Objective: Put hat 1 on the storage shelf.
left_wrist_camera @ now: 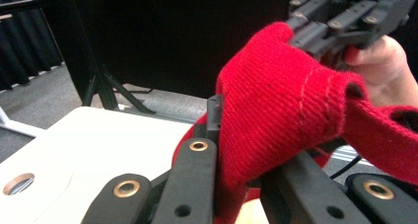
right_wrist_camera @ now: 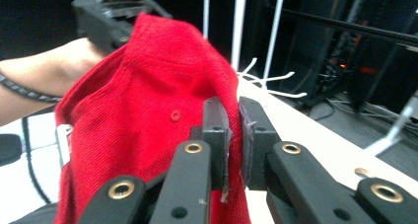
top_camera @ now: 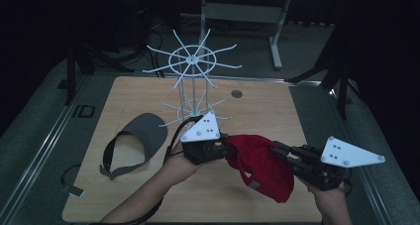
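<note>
A red knitted cap (top_camera: 260,163) hangs above the front of the wooden table (top_camera: 267,111), stretched between both grippers. My left gripper (top_camera: 224,146) is shut on the cap's left edge; in the left gripper view the red cap (left_wrist_camera: 281,110) fills the space between the jaws of the left gripper (left_wrist_camera: 236,130). My right gripper (top_camera: 277,148) is shut on the cap's right side. In the right gripper view the right gripper (right_wrist_camera: 234,110) pinches a fold of the red cap (right_wrist_camera: 143,110) between nearly touching jaws. Each gripper view also shows the other gripper (left_wrist_camera: 345,17) (right_wrist_camera: 113,12) beyond the cap.
A white wire hanging rack (top_camera: 193,61) with radial hooks stands at the table's back middle. A grey visor (top_camera: 143,131) with a strap lies on the left of the table. A small round disc (top_camera: 236,93) sits near the back edge. Dark stands surround the table.
</note>
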Motion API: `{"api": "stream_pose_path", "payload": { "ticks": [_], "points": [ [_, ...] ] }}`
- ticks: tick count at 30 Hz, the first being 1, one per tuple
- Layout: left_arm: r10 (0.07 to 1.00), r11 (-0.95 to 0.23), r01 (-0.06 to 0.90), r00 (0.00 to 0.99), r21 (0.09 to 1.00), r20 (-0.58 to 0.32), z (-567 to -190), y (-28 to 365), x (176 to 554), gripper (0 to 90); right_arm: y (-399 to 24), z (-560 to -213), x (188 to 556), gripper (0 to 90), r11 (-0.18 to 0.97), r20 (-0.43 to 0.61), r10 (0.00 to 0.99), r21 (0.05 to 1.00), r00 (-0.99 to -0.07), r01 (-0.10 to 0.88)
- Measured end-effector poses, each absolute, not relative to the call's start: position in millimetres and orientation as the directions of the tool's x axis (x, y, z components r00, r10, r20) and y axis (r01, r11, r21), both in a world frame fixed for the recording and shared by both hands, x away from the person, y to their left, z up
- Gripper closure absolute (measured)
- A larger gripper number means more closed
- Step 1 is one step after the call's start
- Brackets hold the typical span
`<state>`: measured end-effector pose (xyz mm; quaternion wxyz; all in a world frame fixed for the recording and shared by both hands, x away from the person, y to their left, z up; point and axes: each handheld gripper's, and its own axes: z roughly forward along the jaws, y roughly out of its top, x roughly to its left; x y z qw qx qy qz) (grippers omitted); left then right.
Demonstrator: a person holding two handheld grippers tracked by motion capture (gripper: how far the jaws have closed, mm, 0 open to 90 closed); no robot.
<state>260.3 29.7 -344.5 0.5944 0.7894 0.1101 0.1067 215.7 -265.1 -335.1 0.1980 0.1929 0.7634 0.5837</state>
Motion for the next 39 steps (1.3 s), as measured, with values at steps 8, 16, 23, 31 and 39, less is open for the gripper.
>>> {"api": "stream_pose_path", "payload": {
  "ticks": [8, 16, 23, 31, 39],
  "points": [
    [0.292, -0.265, 0.027, 0.955, 0.964, 0.053, -345.2, 30.2, 256.2, 65.7, -268.3, -329.6, 216.0, 83.3, 0.229, -0.07, 0.572, 0.97, -0.817, 0.077],
    [0.329, -0.256, 0.023, 0.942, 0.966, 0.065, -346.0, 38.7, 251.6, 52.4, -275.6, -324.2, 216.4, 83.3, 0.21, -0.067, 0.621, 0.974, -0.781, 0.083],
    [0.388, -0.25, 0.019, 0.918, 0.968, 0.082, -352.1, 50.1, 244.3, 49.0, -276.7, -322.3, 215.9, 83.3, 0.205, -0.07, 0.636, 0.975, -0.769, 0.081],
    [0.487, -0.2, 0.036, 0.871, 0.979, 0.068, -351.7, 75.8, 240.0, 49.6, -283.0, -314.0, 215.9, 83.3, 0.181, -0.059, 0.652, 0.98, -0.756, 0.079],
    [0.507, -0.199, 0.047, 0.86, 0.979, 0.061, -365.3, 90.4, 229.9, 49.3, -285.8, -298.5, 219.0, 83.3, 0.153, -0.059, 0.701, 0.986, -0.711, 0.07]
  ]
}}
